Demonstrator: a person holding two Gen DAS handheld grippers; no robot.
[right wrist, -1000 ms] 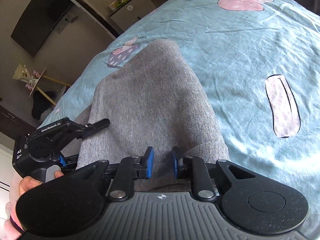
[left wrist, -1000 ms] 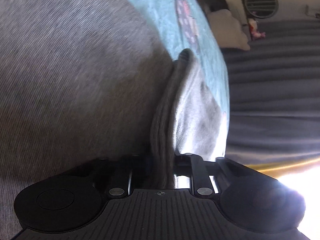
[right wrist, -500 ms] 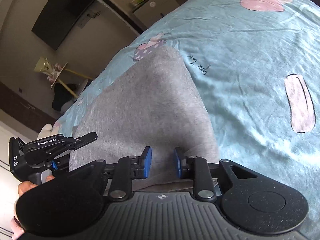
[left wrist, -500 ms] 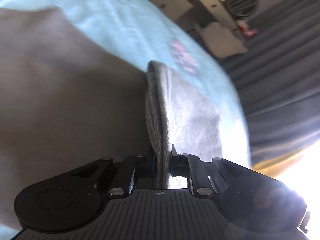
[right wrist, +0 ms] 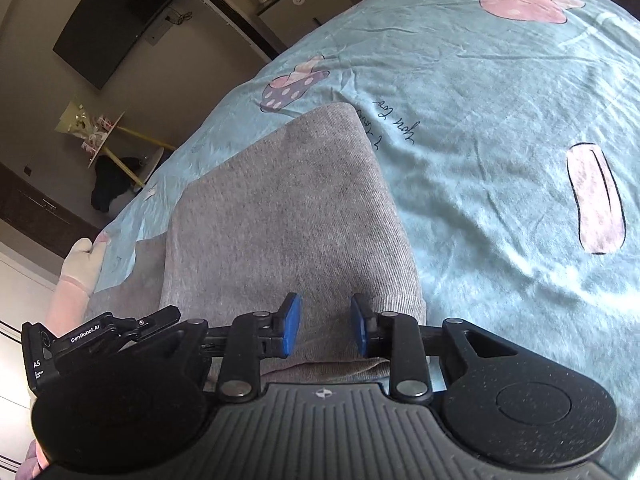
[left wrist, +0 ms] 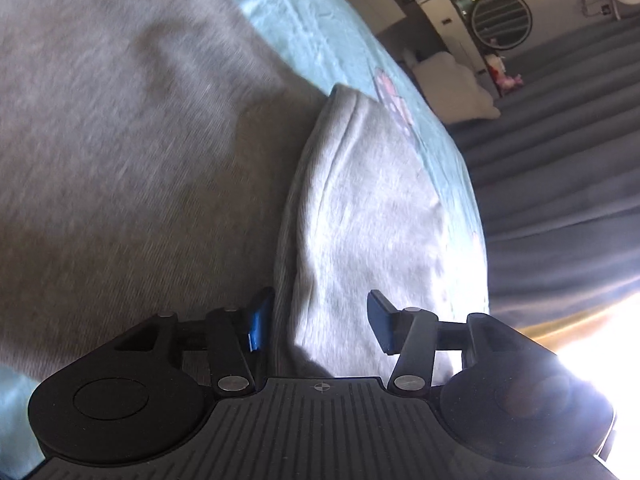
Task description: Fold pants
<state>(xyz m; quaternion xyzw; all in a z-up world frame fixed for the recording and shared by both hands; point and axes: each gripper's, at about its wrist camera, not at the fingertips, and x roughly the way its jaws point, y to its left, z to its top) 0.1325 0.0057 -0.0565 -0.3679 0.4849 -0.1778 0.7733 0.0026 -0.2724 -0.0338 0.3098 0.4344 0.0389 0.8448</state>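
Note:
Grey pants point(right wrist: 280, 216) lie folded on the teal bed sheet point(right wrist: 500, 140). My right gripper point(right wrist: 325, 326) hovers at their near edge, its jaws opening. The fabric lies flat beneath the blue pads point(right wrist: 291, 326), which do not press on it. In the left wrist view, a raised fold of the pants point(left wrist: 360, 208) stands between the blue pads point(left wrist: 260, 320) of my left gripper point(left wrist: 320, 322). The fold's dark edge runs close to the left-hand pad. Those jaws are opening wide and the pads are off the cloth. The left gripper point(right wrist: 164, 316) also shows at the pants' left side.
The printed sheet point(left wrist: 320, 28) spreads right and far of the pants. Dark curtains point(left wrist: 560, 160), a round fan point(left wrist: 500, 20) and a cushion point(left wrist: 452, 84) lie beyond the bed. A wall screen point(right wrist: 116, 20), a cabinet point(right wrist: 300, 0), a small table point(right wrist: 104, 136) and a socked foot point(right wrist: 80, 260) are on the other side.
My left gripper's jaws, shut on the fold of the pants before, have sprung apart and let it go while the hand shifted. The right jaws have widened a little.

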